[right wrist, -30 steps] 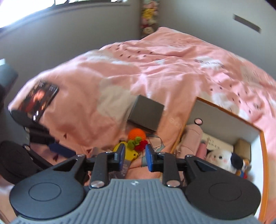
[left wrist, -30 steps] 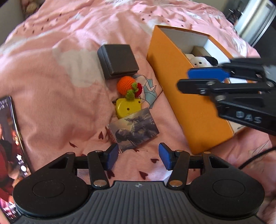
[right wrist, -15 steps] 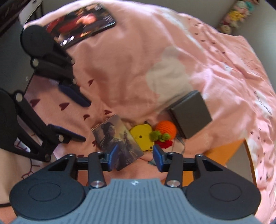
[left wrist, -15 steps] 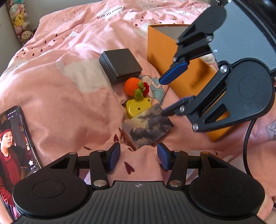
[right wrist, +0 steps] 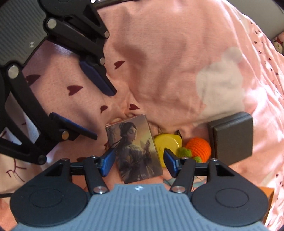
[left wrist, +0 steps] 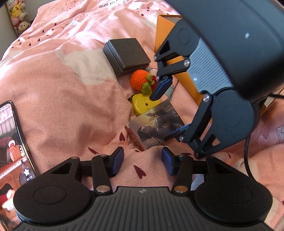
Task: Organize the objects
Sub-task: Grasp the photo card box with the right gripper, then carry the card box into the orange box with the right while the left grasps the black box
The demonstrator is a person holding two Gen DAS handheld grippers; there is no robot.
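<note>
Card box (right wrist: 135, 148) with a painted lady on it lay flat on the pink blanket (right wrist: 168, 58), and I saw it between the two blue fingers of my right gripper (right wrist: 138, 162). The fingers were spread wide, one on each side of the box, and I could not tell if they touched it. In the left view the same card box (left wrist: 155, 125) sat just in front of my left gripper (left wrist: 142, 163), whose fingers were also spread apart and held nothing. Right beside the box was a little yellow case (right wrist: 167, 142), and I could not tell if the two touched. Next to that sat an orange knitted ball (right wrist: 199, 146) with green bits, pressed close to the yellow case. A dark gray box (right wrist: 232, 137) rested just past the ball. An orange cardboard box (left wrist: 186, 78) stood on the far side of my right gripper in the left view, mostly hidden by it. A phone (left wrist: 13, 149) with a lit screen lay at the left edge of the blanket, well apart from the toys. Some plush toys (left wrist: 17, 16) sat far off in the corner.
</note>
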